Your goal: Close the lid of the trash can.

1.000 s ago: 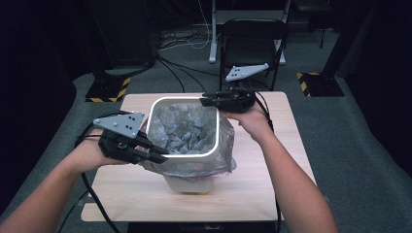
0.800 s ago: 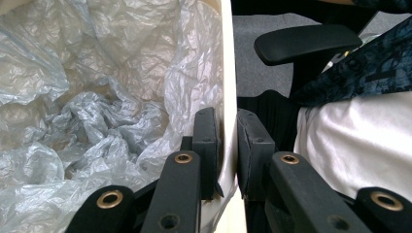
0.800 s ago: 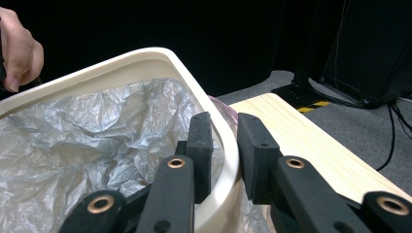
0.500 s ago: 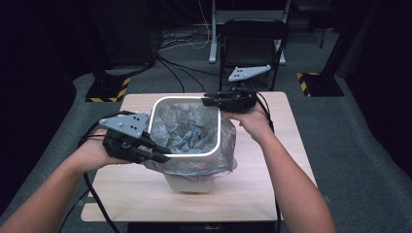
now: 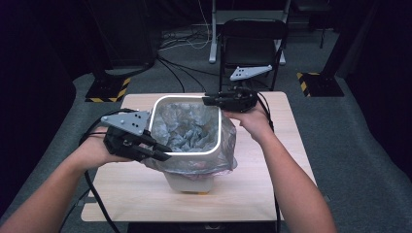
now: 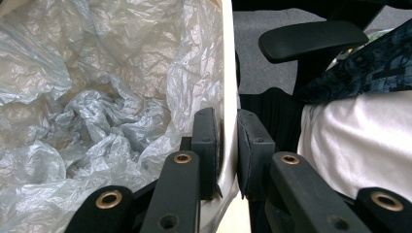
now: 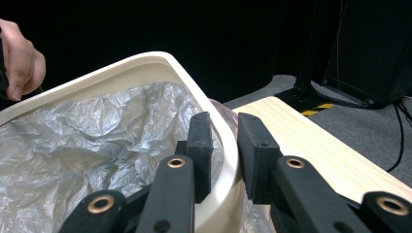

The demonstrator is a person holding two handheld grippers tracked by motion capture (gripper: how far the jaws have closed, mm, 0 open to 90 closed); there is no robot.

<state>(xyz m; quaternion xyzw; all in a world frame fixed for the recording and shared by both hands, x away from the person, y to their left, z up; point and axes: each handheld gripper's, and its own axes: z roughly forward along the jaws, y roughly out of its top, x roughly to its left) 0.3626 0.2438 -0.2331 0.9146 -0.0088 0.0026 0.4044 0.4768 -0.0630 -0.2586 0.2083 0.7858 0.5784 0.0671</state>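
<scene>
A white bin stands mid-table, its rim [image 5: 219, 131] holding down a crumpled clear plastic bag [image 5: 187, 128] that lines the inside and hangs over the outside. My left gripper [image 5: 163, 154] is shut on the rim's near-left side. In the left gripper view the jaws straddle the rim [image 6: 227, 73], one pad inside against the bag [image 6: 97, 97], one outside. My right gripper [image 5: 206, 101] is shut on the far-right corner. In the right gripper view its jaws pinch the rim [image 7: 145, 60] beside the bag [image 7: 97, 136].
The bin rests on a light wooden table [image 5: 272, 179] with bare wood around it. A black chair [image 5: 252, 43] stands behind the far edge, and cables run across the grey floor. The person's other hand [image 7: 19, 58] shows across the bin.
</scene>
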